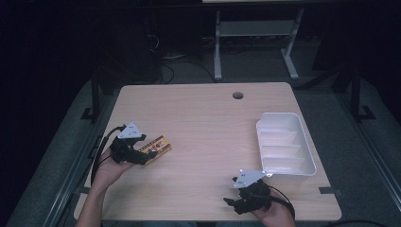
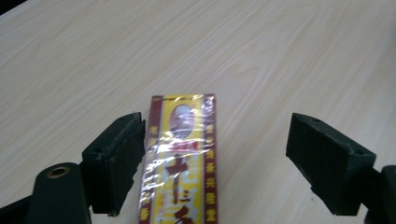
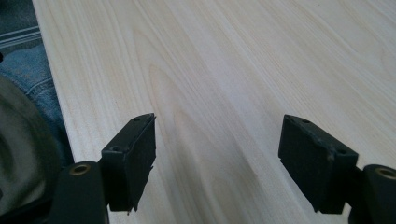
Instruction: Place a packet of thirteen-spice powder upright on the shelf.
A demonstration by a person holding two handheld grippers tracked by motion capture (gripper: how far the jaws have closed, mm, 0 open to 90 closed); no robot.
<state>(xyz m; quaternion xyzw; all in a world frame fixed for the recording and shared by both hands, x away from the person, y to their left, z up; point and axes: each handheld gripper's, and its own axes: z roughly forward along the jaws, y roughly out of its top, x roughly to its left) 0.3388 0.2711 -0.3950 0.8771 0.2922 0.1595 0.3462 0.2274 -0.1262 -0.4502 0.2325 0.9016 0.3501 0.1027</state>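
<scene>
Flat yellow-and-maroon packet [image 2: 180, 158] lies flat on the worktop [image 1: 208, 132], left-front area, between the jaws of the left tongs [image 2: 224, 158]. Jaws spread wide, one pad next to the packet's long edge, contact unclear; other pad well apart. Nothing gripped.

Handling guess: light, thin carton under glossy film, so slippery and likely to crush or bow if squeezed hard. Best hold looks to be across the narrow width, on the long edges, mid-length. Low profile means the pads must come right down to the surface.

Right tongs [image 1: 248, 195] open too, empty, near the front edge just short of a white compartmented tray [image 1: 285, 146].

Surface: pale wood laminate, smooth, cable hole [image 1: 238, 95] at the back. Room dark; white frame legs [image 1: 255, 42] behind.
</scene>
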